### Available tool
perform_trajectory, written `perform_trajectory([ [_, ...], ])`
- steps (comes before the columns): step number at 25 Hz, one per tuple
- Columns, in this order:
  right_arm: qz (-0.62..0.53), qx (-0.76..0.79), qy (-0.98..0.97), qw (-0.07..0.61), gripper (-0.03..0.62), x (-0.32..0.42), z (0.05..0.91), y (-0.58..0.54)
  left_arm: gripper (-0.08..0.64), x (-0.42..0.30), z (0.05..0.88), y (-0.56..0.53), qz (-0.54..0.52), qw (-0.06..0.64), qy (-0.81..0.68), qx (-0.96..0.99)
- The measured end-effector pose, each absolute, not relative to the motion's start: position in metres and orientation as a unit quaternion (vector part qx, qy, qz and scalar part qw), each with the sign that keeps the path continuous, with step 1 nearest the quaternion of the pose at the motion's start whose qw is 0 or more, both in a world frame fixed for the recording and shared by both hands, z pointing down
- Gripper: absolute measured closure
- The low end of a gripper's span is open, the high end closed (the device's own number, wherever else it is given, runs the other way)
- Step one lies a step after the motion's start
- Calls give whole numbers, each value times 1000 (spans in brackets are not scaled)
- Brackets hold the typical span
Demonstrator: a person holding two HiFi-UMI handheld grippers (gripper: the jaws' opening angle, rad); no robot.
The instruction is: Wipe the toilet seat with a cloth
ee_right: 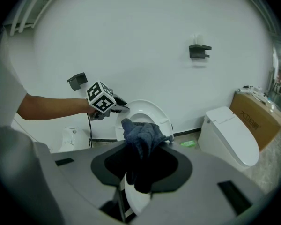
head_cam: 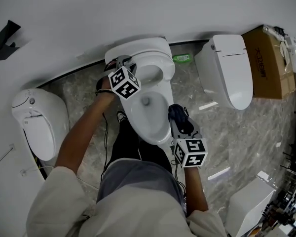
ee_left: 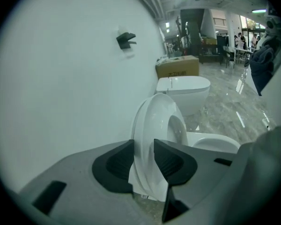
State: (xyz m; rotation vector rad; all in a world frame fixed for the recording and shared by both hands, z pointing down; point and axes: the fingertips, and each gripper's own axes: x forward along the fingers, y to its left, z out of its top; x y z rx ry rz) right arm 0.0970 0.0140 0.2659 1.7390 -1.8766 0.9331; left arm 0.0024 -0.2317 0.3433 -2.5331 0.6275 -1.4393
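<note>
Wiping has not yet begun, as far as we can judge. We stand over the toilet bowl [head_cam: 160,125] with the toilet seat [ee_left: 165,116] tipped up on its hinge, near upright by the white wall, its ring facing out toward us.

Our left gripper [ee_left: 144,159] reaches to the left edge of the raised seat. Its jaws stand wide, one pad on either side of that rim. We see nothing to show the pads squeezing it, so we read the gripper as open around the seat rather than clamped on it.

Our right gripper [ee_right: 143,165] is closed on the cloth [ee_right: 141,139], a dark blue bunched rag that spills up and forward out of the jaws. It hovers by the front right of the bowl, well apart from the seat. Cloth and seat touch in no view.

So the cloth is in hand and the left gripper is placed at the seat; all the wiping itself is left. We judge that the left gripper will either steady the seat where it stands or bring it down onto the bowl. The right must then carry the cloth to the ring and rub round it. Whether the seat carries any dirt or damp we cannot tell; it looks plain white.
</note>
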Motion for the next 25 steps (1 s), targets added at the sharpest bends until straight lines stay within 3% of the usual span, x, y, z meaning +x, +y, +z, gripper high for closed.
perform_trajectory([
  [13, 341, 622, -677, 196, 486, 102, 267, 39, 446, 5, 331, -195, -467, 60, 203, -858],
  [25, 332, 608, -697, 186, 485, 120, 260, 74, 480, 9, 316, -119, -462, 84, 190, -862],
])
